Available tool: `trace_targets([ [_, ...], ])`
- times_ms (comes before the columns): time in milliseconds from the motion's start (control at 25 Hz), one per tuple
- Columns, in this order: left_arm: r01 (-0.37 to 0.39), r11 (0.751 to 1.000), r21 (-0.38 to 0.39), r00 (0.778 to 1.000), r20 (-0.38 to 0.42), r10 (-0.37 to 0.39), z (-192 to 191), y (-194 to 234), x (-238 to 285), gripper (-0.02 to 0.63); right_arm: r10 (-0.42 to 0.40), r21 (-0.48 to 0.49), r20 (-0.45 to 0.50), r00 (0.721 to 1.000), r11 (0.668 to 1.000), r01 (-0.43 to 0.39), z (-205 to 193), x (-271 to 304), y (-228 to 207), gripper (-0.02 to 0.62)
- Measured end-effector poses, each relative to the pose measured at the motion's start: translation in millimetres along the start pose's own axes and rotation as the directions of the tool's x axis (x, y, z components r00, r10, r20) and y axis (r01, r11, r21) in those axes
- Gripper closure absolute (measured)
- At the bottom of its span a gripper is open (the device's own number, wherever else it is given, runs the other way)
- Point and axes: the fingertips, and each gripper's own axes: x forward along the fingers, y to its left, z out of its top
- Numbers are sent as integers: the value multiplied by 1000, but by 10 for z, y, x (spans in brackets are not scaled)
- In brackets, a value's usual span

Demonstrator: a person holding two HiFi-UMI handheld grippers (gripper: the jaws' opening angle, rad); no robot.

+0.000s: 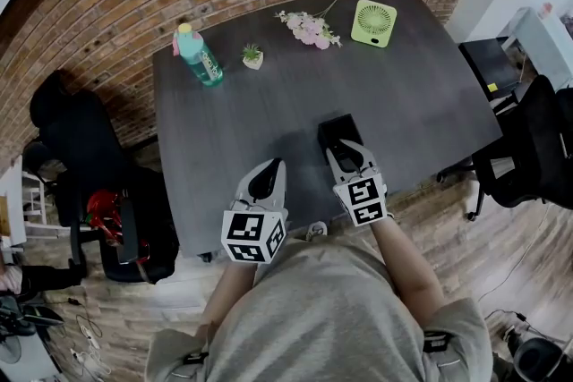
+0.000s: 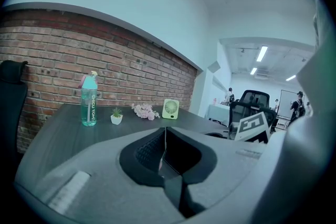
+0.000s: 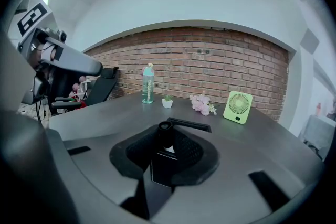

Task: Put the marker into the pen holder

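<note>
the right gripper (image 1: 347, 149) reaches the black pen holder (image 1: 337, 127), perhaps touching it; the left gripper (image 1: 266, 178) hangs alongside above the table (image 1: 224, 125).

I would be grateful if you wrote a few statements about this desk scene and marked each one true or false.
1. A black marker stands upright between the jaws of the right claw. True.
2. The left claw grips the marker. False: its jaws are together with nothing between them.
3. The green fan lies flat. False: it stands upright.
4. In the head view, the teal bottle stands left of the small potted plant. True.
5. The pen holder sits in front of the left claw. False: it sits just ahead of the right claw.
</note>
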Motion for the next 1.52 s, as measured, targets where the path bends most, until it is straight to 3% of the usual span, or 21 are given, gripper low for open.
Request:
trace_targets([
  [600,16,1000,-6,1000,6,-16,23,65,-155,584,-46,9,-31,998,999,46,-33,3,-14,508],
  [720,30,1000,-1,1000,4,-30,35,59,-213,584,-54,19,-41,998,998,55,-3,-53,30,483],
  [1520,176,983,53,984,-15,-176,-47,-32,-1023,584,-182,108,128,975,980,168,682,-1116,867,468],
])
